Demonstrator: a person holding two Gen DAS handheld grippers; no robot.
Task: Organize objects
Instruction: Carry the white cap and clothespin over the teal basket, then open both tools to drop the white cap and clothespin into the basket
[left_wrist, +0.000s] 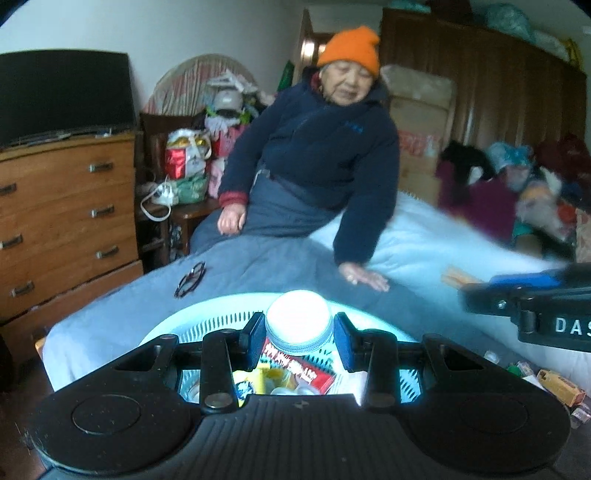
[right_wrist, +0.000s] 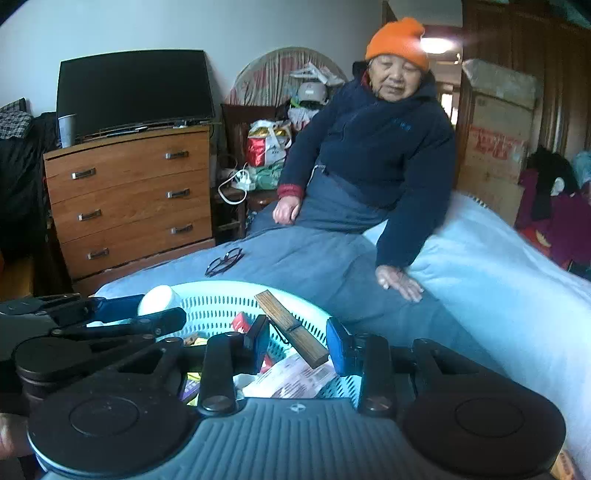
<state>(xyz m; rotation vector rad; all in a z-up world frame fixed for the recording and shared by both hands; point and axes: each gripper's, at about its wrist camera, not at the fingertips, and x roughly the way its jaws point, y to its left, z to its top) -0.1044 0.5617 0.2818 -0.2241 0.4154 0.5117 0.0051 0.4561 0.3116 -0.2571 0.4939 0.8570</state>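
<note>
While unseen from the left, wooden clothespin (right_wrist: 291, 325) between right tongs (right_wrist: 297, 341).

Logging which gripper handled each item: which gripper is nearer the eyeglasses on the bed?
Left. The eyeglasses lie just beyond the basket, ahead-left of the left gripper; the right gripper, over the basket's other side, sits farther off.

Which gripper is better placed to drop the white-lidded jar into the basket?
Left. The left gripper clamps the white-lidded jar right above the basket; the right gripper has a wooden clothespin between its fingers.
</note>
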